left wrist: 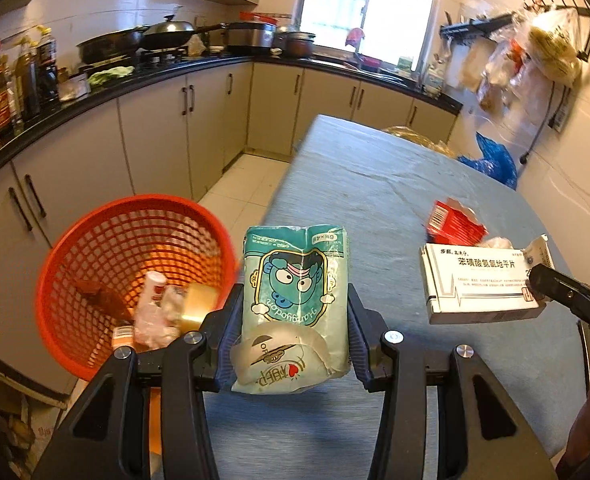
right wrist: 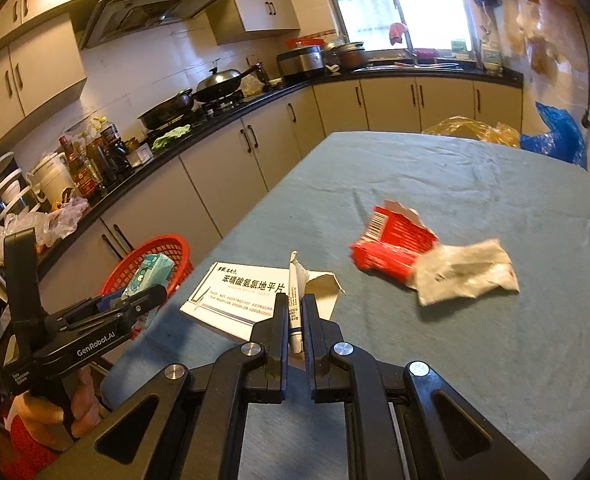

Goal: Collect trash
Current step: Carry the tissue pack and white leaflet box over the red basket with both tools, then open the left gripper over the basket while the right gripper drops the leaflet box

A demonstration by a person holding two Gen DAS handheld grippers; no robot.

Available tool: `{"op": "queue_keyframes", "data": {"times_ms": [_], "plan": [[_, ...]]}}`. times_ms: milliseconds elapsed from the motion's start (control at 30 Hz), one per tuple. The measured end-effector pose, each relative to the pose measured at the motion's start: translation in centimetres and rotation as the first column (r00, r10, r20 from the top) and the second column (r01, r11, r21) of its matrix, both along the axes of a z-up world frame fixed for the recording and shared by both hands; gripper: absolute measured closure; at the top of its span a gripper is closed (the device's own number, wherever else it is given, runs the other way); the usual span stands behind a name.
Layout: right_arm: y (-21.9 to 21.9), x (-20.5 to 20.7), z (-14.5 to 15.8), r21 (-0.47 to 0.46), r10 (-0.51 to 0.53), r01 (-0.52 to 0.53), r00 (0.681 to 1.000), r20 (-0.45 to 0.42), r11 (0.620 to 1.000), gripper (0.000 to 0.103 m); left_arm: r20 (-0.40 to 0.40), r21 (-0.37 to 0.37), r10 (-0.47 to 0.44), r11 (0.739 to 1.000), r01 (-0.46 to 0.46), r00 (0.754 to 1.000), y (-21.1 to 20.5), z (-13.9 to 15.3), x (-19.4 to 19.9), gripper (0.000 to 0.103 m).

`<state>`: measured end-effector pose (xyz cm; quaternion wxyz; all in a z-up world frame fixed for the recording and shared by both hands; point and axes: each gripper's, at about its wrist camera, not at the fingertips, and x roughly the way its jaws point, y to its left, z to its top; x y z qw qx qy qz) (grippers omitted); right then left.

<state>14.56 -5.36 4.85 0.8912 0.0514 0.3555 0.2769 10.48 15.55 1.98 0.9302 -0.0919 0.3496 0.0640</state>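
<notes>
Basket sits just left of the left gripper, which clamps the tissue pack upright, nearer than the right gripper, pinched on the white box over the table.

"GenRobot.AI" is read on the left gripper at nine o'clock — white on black. Chinese characters "苯磺酸氨氯地平片" are printed on the white medicine box — toward six o'clock.

Blown-out window glare, fisheye-warped, motion-blurred edges.
</notes>
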Motion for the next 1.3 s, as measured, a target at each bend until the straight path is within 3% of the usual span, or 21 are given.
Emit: {"op": "queue_keyframes", "data": {"times_ms": [600, 1300], "plan": [[9.8, 2.7, 1.5, -0.062, 0.122, -0.121, 0.993, 0.011, 0.991, 0.096, -0.009, -0.037, 0.180, 0.983, -0.180, 0.984, 8.1, -1.0, -1.0, 0.058], [21.2, 4.7, 1.3, -0.168, 0.201, -0.195, 0.979, 0.024, 0.966, 0.096, -0.046, -0.068, 0.244, 0.967, -0.247, 0.969, 13.6, -3.4, -1.3, 0.058]]}}
